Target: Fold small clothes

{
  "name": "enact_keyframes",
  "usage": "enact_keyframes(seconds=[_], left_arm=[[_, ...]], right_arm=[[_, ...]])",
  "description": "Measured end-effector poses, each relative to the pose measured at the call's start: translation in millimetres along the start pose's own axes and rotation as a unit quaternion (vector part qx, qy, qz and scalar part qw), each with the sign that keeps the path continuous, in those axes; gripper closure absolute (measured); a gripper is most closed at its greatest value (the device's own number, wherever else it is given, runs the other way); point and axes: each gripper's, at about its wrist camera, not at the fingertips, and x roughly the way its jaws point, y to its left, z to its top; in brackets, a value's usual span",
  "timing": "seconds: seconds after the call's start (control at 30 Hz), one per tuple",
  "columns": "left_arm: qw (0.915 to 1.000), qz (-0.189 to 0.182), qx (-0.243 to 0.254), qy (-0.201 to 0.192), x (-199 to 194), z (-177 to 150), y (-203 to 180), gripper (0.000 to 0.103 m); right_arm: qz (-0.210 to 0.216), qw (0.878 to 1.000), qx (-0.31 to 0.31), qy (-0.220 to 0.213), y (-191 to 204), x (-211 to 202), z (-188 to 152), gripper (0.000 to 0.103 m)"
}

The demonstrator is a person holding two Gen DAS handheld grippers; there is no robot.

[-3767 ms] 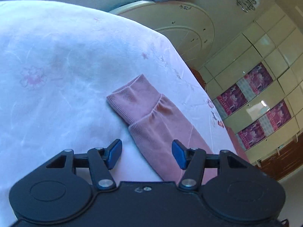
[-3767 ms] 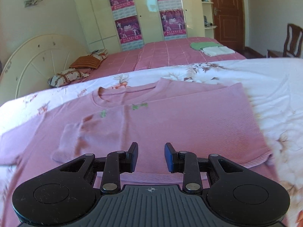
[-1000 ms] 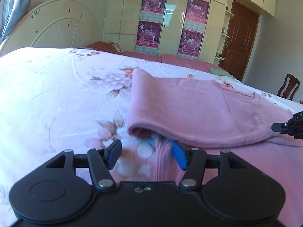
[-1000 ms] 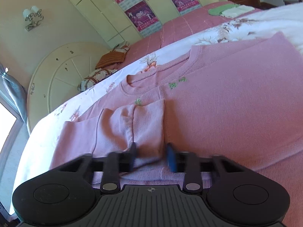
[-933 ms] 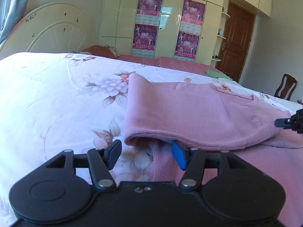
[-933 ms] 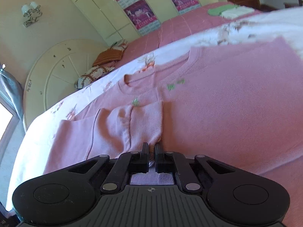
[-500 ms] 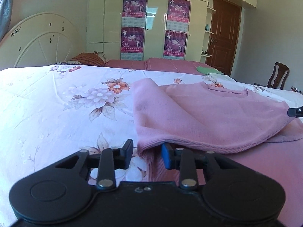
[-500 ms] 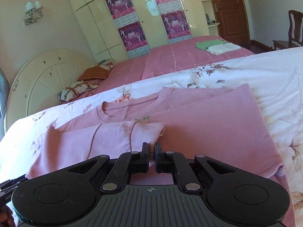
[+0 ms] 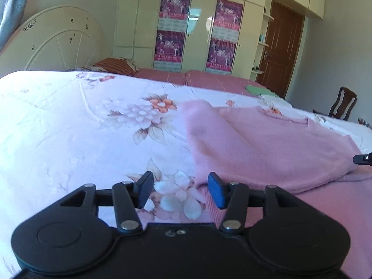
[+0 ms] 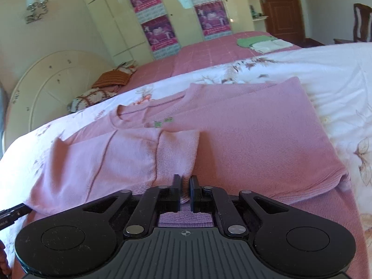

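A pink sweater (image 10: 255, 134) lies flat on the floral bedspread (image 10: 337, 69), with its left sleeve (image 10: 104, 158) folded across the chest. My right gripper (image 10: 185, 186) is shut on the ribbed cuff (image 10: 179, 148) of that sleeve, low over the sweater's body. In the left wrist view the folded sweater (image 9: 255, 144) lies ahead and to the right. My left gripper (image 9: 181, 189) hovers at its near corner, jaws opening, with only bedspread (image 9: 69, 127) between the fingers. The sweater's edge lies just beyond the right fingertip (image 9: 215, 189).
A cream round headboard (image 9: 53, 44) stands at the far left. Behind the bed are a pink-covered bed (image 10: 220, 51) with folded green and white clothes (image 10: 262, 41), pillows (image 10: 111, 79), a postered wardrobe (image 9: 195, 28), a brown door (image 9: 279, 46) and a chair (image 9: 344, 102).
The left jaws, narrowed at the fold's near edge half a second ago, now stand wider and hold nothing. The right jaws closed on the cuff about a second ago and stay shut.
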Motion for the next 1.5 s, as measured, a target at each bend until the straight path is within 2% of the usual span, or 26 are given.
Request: enact_keyframes(seconds=[0.07,0.1,0.13,0.27,0.4,0.43,0.47,0.5,0.57,0.63,0.67,0.77,0.83,0.93,1.0,1.1,1.2,1.23,1.27,1.3,1.33,1.4,1.5], left_arm=[[0.9997,-0.009,-0.015,-0.015,3,15,4,0.054],[0.9995,-0.016,-0.021,-0.016,10,23,3,0.055],[0.9993,-0.024,-0.026,-0.016,18,30,0,0.055],[0.9975,-0.062,-0.031,-0.008,57,53,-23,0.054],[0.9970,-0.069,-0.027,0.022,96,57,-38,0.055],[0.9969,-0.069,-0.025,0.027,101,57,-39,0.055],[0.9969,-0.069,-0.022,0.029,105,56,-41,0.055],[0.9971,-0.066,-0.019,0.031,108,54,-42,0.055],[0.9972,-0.064,-0.018,0.034,112,50,-42,0.054],[0.9970,-0.064,-0.014,0.040,115,46,-42,0.053],[0.9972,-0.061,-0.009,0.042,116,45,-43,0.053],[0.9977,-0.057,0.008,0.036,114,52,-51,0.052],[0.9976,-0.056,0.027,0.029,116,57,-59,0.048],[0.9967,-0.044,0.038,0.056,135,60,-63,0.047],[0.9962,-0.042,0.053,0.055,142,55,-65,0.047],[0.9951,-0.030,0.081,0.049,141,50,-73,0.047],[0.9947,-0.025,0.085,0.052,137,52,-74,0.047],[0.9946,-0.020,0.086,0.055,132,53,-76,0.047],[0.9948,-0.018,0.085,0.053,124,54,-77,0.047],[0.9953,-0.022,0.081,0.049,114,54,-78,0.047],[0.9959,-0.026,0.076,0.042,104,52,-78,0.046],[0.9969,-0.031,0.064,0.034,83,43,-78,0.045],[0.9969,-0.028,0.055,0.048,68,23,-77,0.045]], right_arm=[[0.001,1.000,-0.006,-0.017,0,-5,12,0.093],[0.009,1.000,-0.003,-0.020,-2,-3,19,0.076],[0.014,1.000,0.003,-0.021,-5,3,26,0.071],[0.026,0.998,0.051,0.004,-19,43,45,0.071],[0.042,0.997,0.063,0.027,-23,66,49,0.071],[0.047,0.997,0.046,0.030,-19,68,49,0.078],[0.043,0.998,0.025,0.034,-15,69,49,0.093],[0.042,0.999,0.013,0.031,-11,68,48,0.098],[0.023,1.000,-0.004,-0.014,-9,53,45,0.098],[0.009,0.998,0.009,-0.061,-14,34,42,0.098],[-0.003,0.998,0.008,-0.070,-15,30,38,0.098],[-0.011,0.999,-0.009,-0.034,-14,43,27,0.098],[-0.009,0.999,-0.002,-0.033,-16,46,24,0.098],[-0.012,1.000,0.001,-0.027,-16,48,24,0.098],[-0.015,1.000,-0.002,-0.020,-17,50,25,0.098],[-0.014,1.000,0.001,-0.016,-22,51,25,0.098],[-0.014,1.000,-0.004,-0.016,-22,52,26,0.098],[-0.019,1.000,-0.009,-0.016,-20,49,28,0.095],[-0.027,0.999,-0.010,-0.017,-18,44,29,0.087],[-0.028,0.999,-0.007,-0.024,-17,37,30,0.070],[-0.017,0.999,-0.003,-0.029,-18,29,31,0.064],[-0.002,1.000,0.013,-0.019,-20,18,28,0.064],[0.036,0.998,0.048,0.005,-25,7,18,0.064]])
